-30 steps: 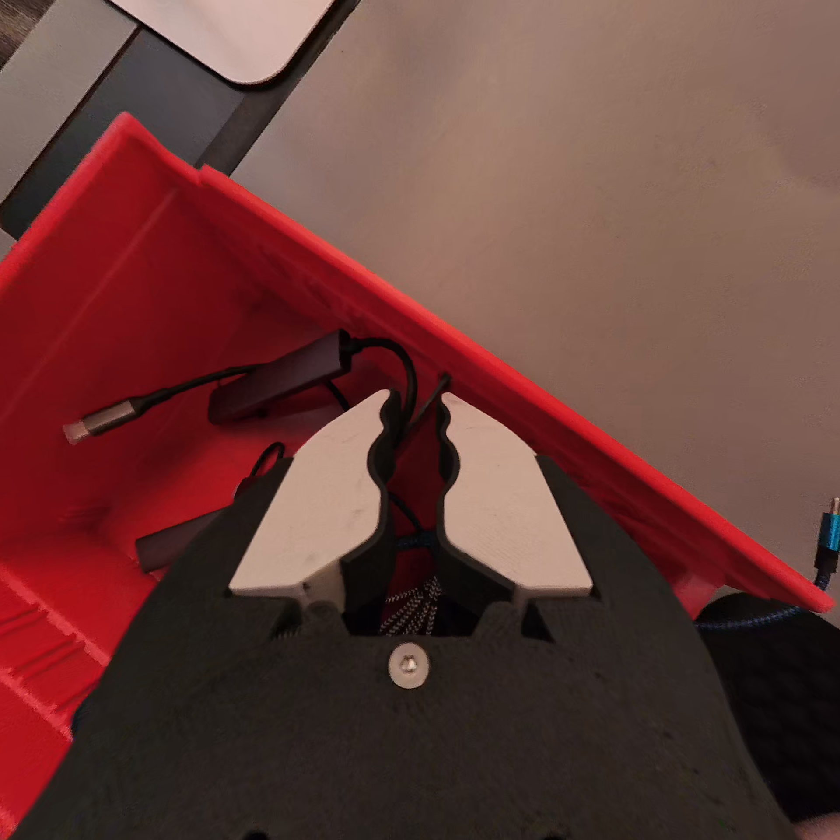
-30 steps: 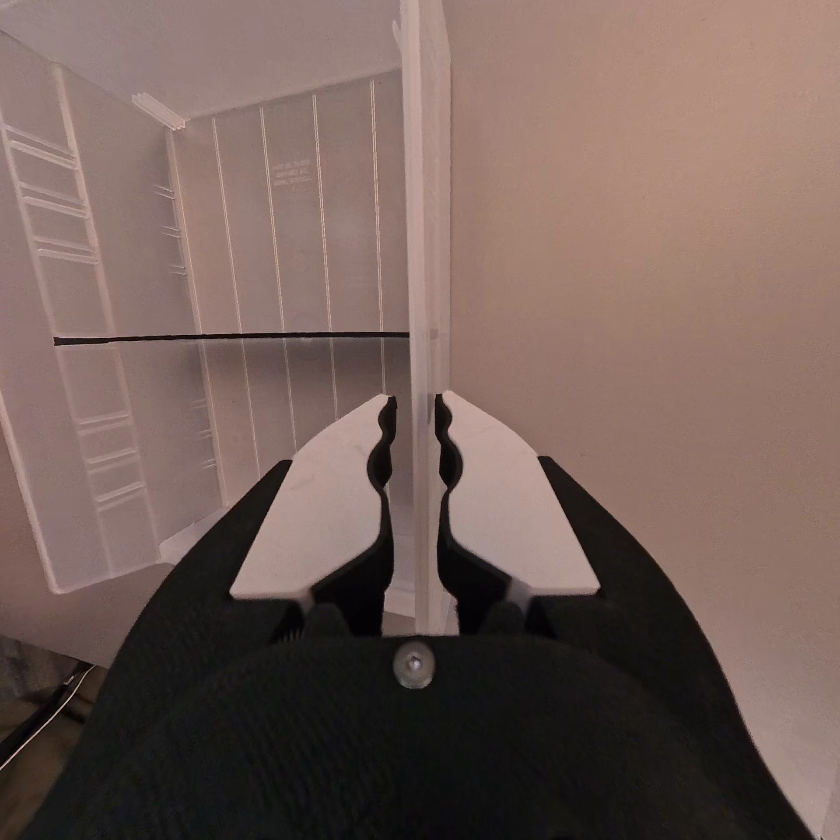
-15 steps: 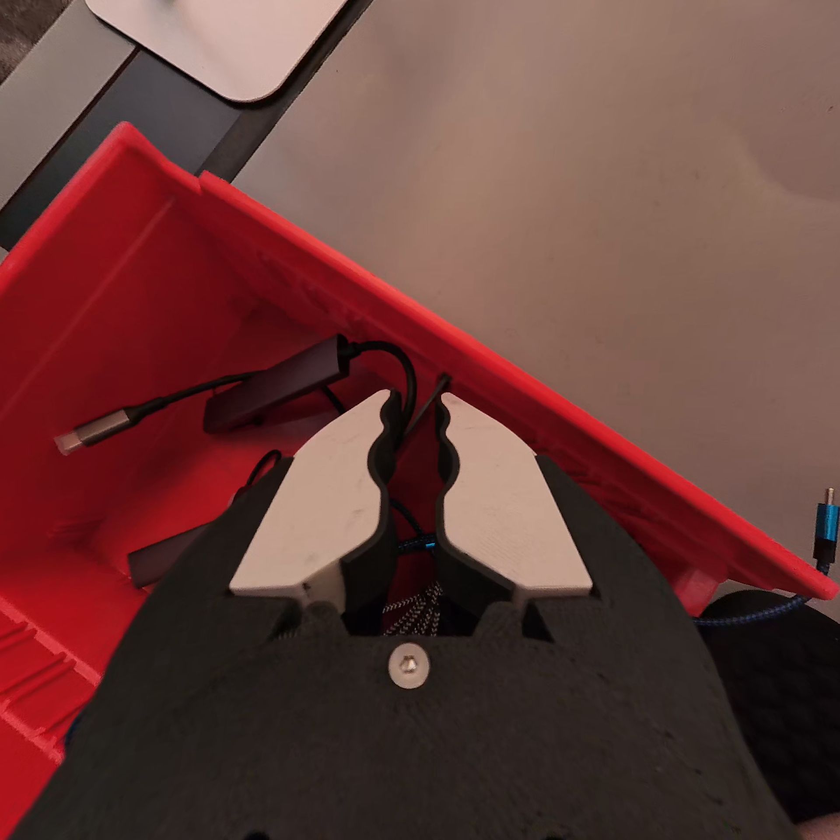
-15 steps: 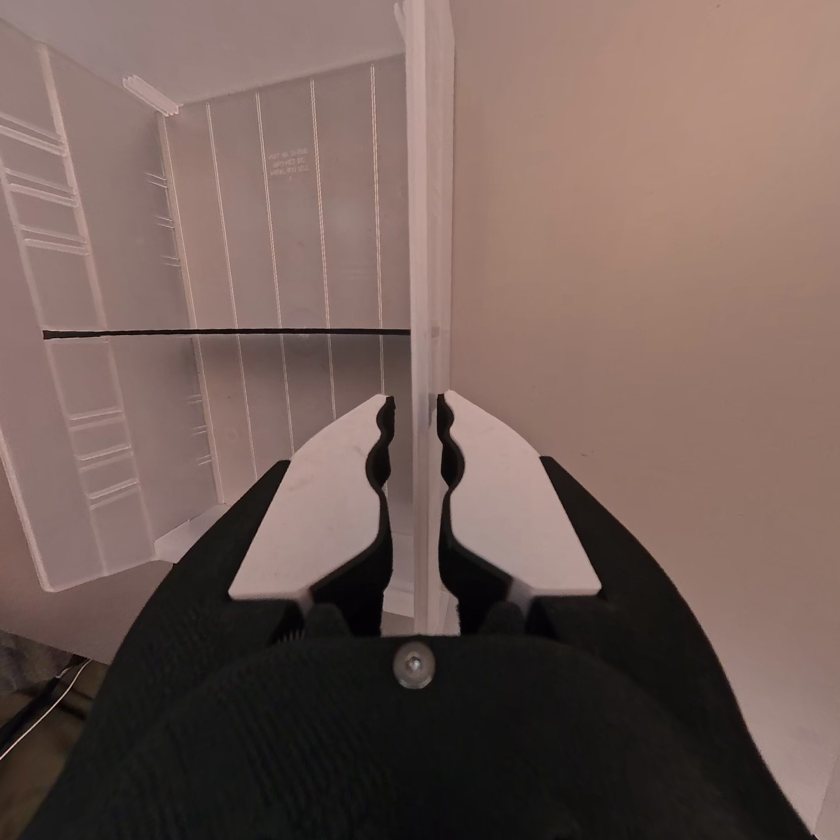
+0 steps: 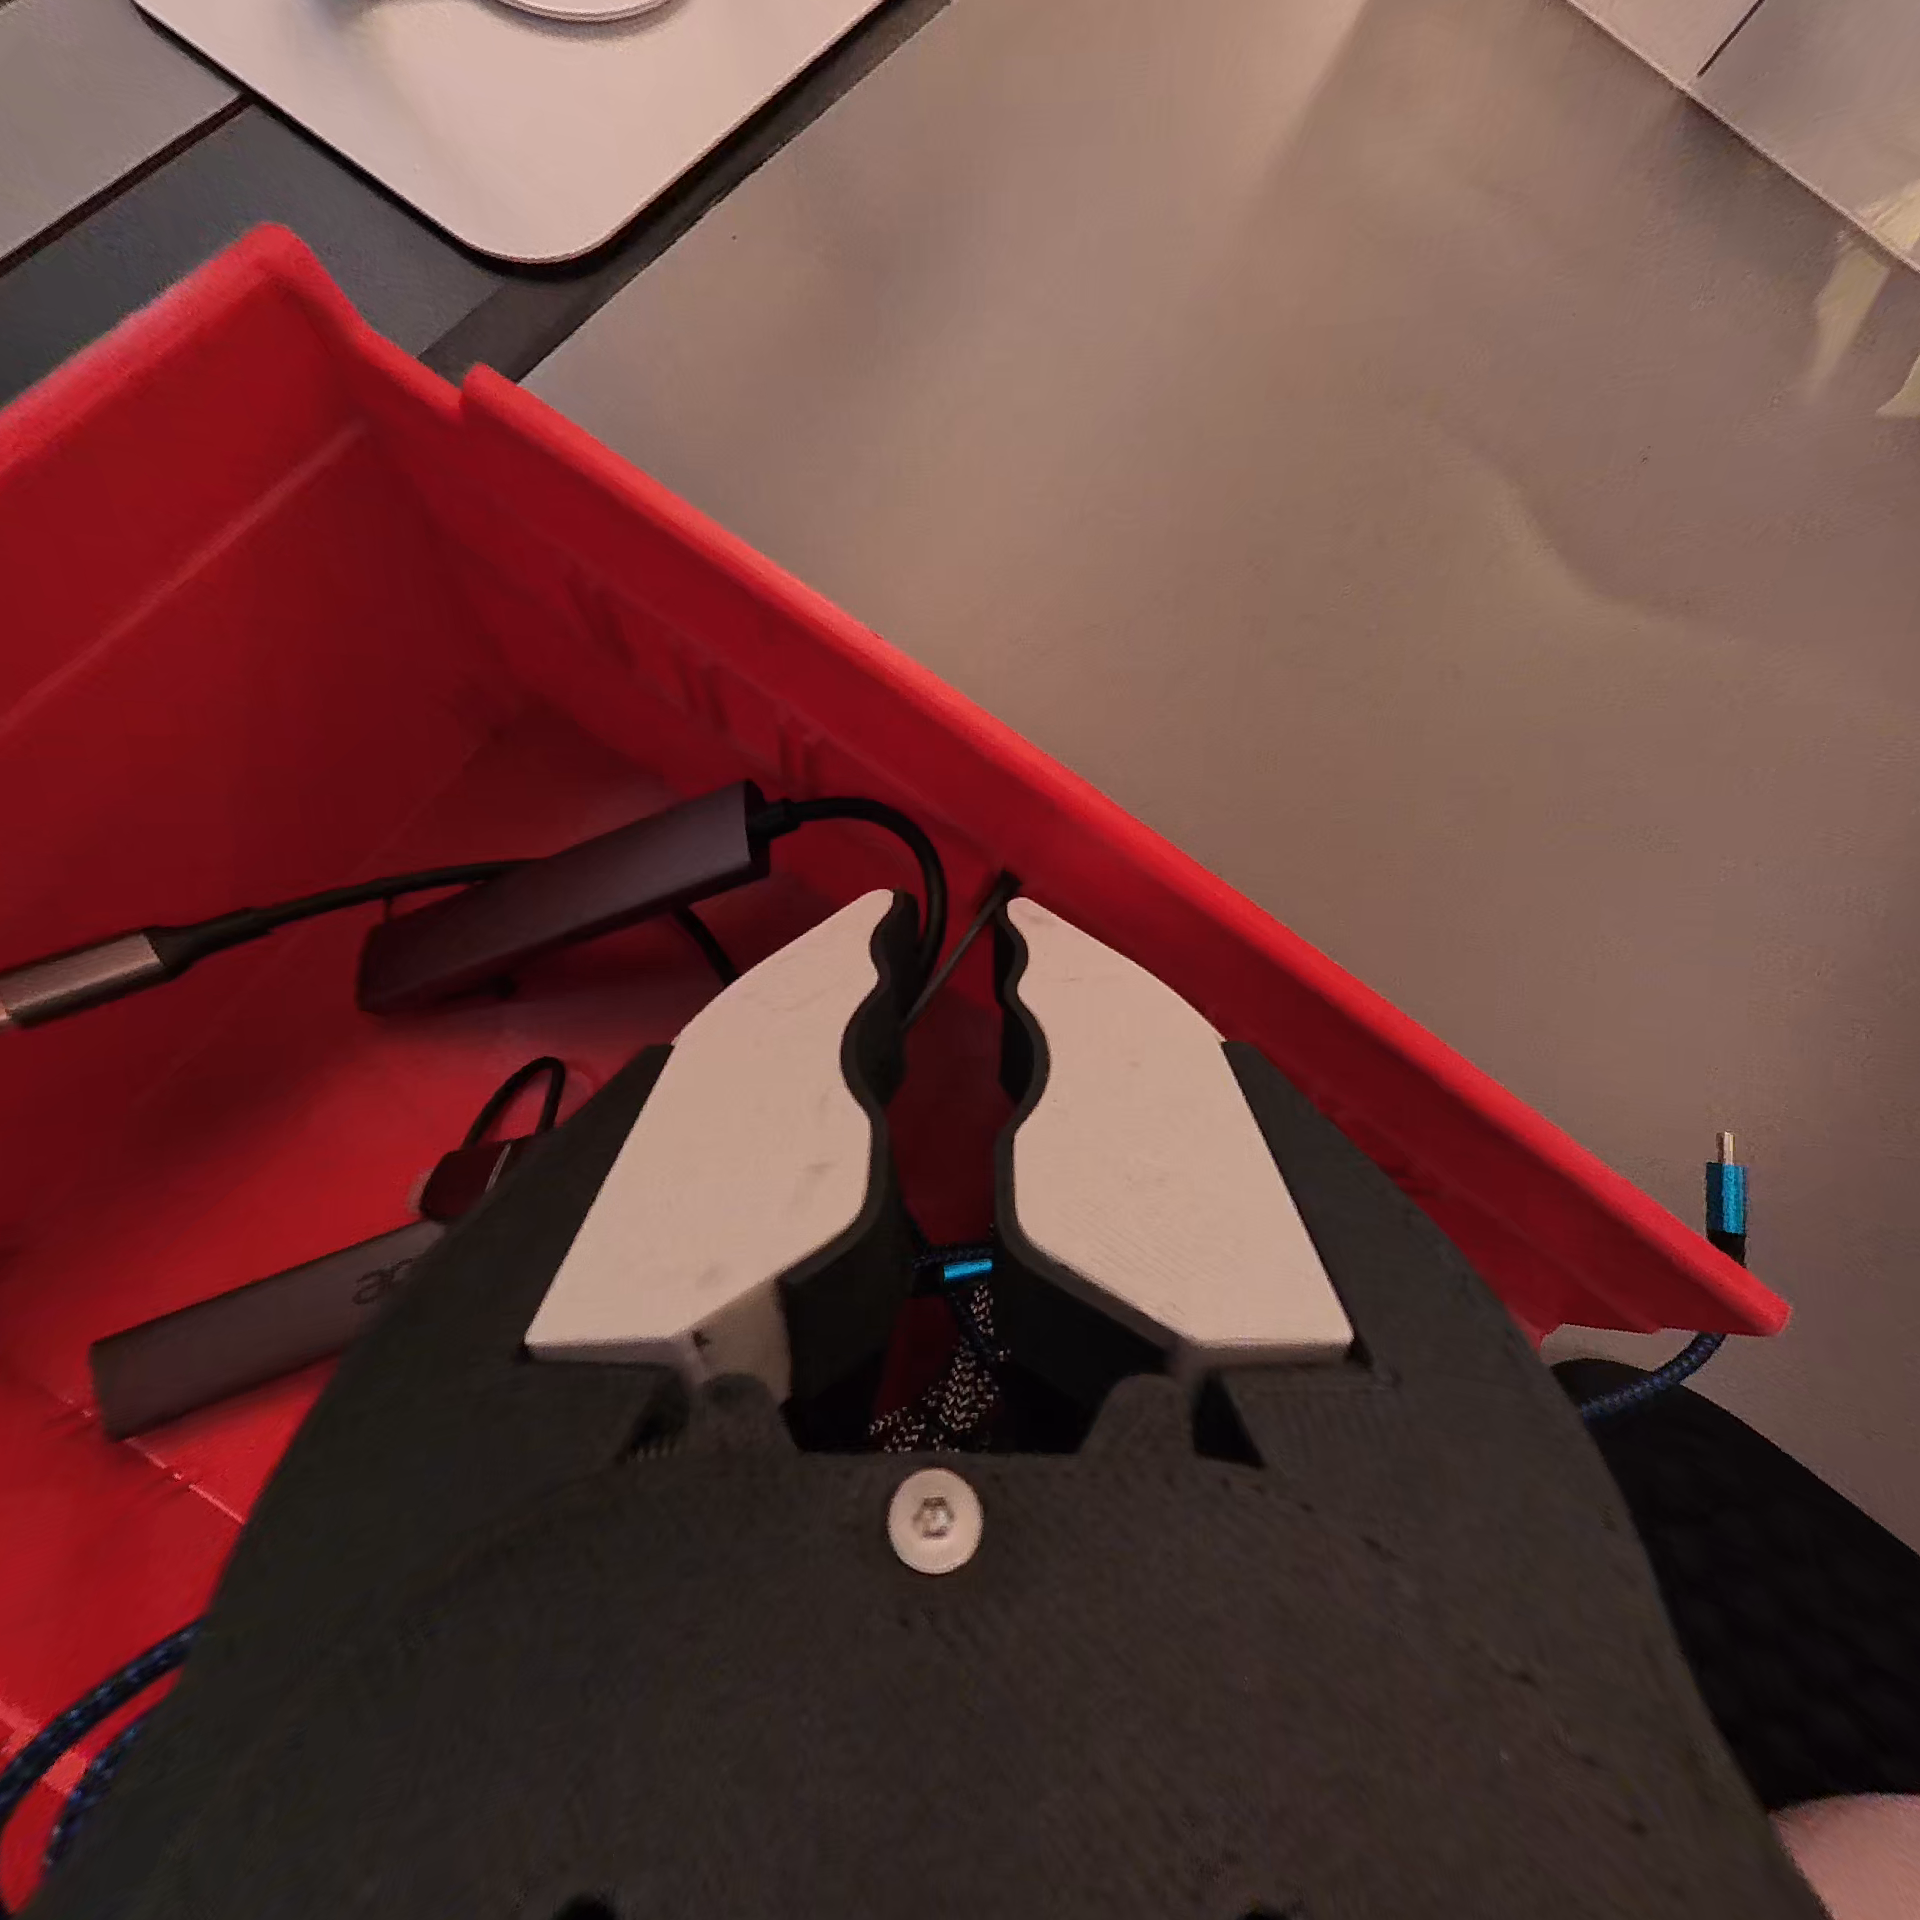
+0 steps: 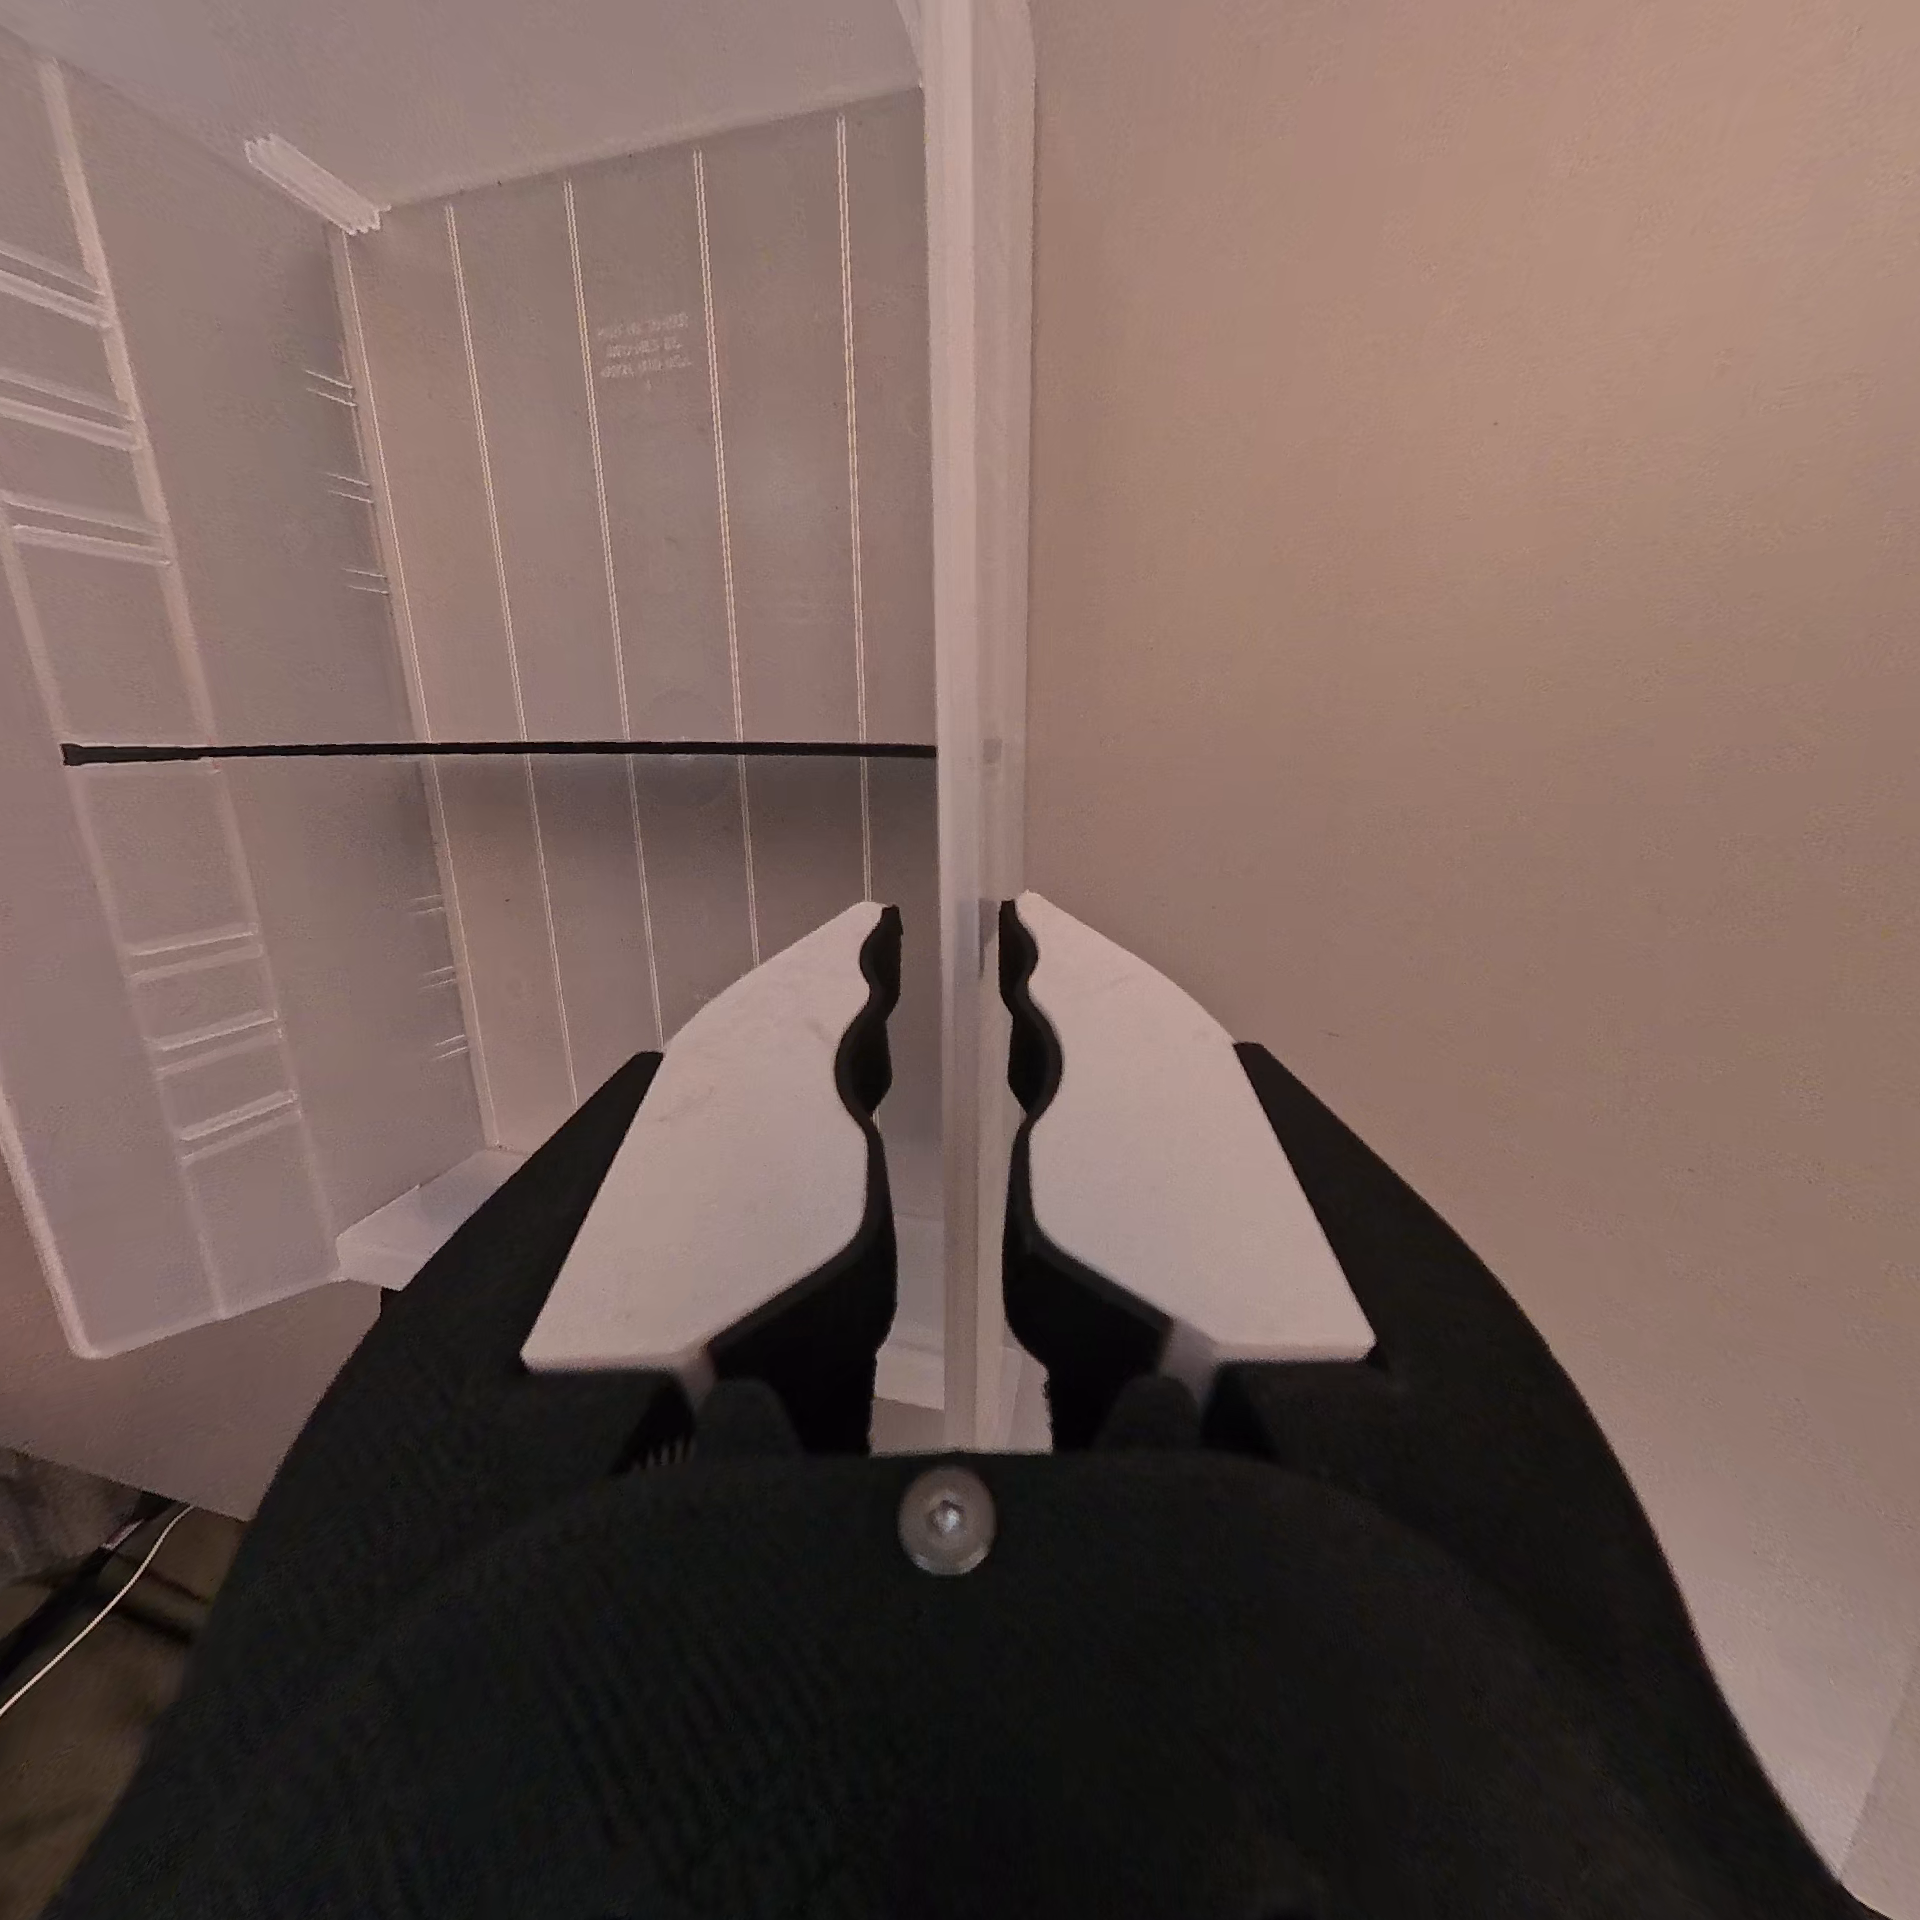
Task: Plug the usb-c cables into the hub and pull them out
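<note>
The left gripper [image 5: 948, 914], jaws slightly parted, hovers inside the red bin [image 5: 1195, 831] above two grey hubs [image 5: 561, 904] and black cables [image 5: 914, 852].

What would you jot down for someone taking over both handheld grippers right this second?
Left gripper: jaws slightly apart, holding nothing, poised over the red bin with a thin black cable running between them.
Right gripper: jaws slightly apart, straddling the rim of the clear plastic bin; whether they touch it is unclear.
Things: two grey hubs lie in the red bin; a blue usb-c plug sticks up beyond its rim.
Done: no cable visibly plugged in.
Left: pick up a hub and cable, plug in, pull out.
</note>
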